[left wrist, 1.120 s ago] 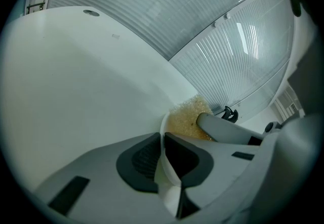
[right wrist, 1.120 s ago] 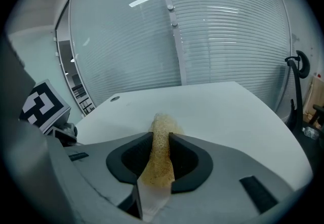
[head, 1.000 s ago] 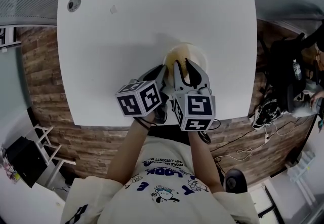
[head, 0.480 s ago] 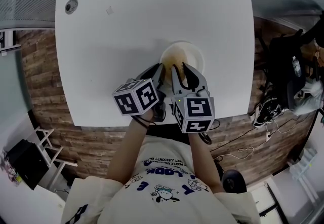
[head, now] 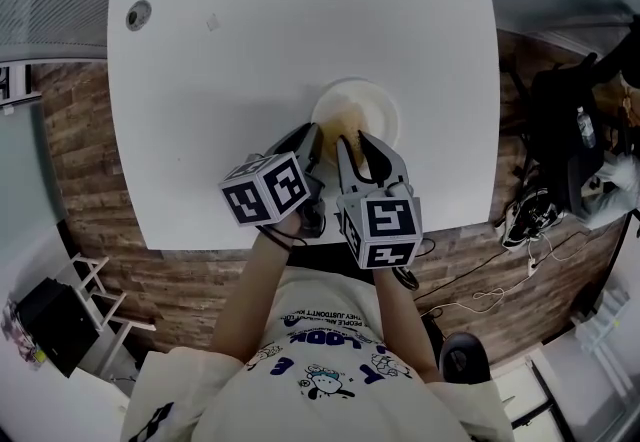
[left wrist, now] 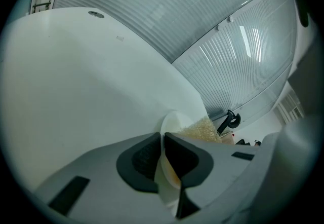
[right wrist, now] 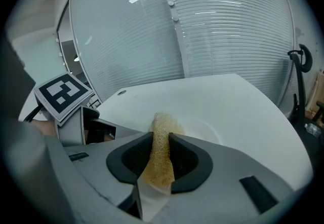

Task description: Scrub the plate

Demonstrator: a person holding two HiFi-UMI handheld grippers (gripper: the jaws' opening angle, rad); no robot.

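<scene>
Left fingers pinch plate; right fingers, sponge.

You are holding your forearms close together, both grippers angling downward. Your left gripper is clamping its fingers on the plate rim. Your right gripper is pinching the sponge.

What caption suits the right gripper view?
Right gripper, jaws clamped on a yellow porous sponge, at a round white plate on the white table.
</scene>
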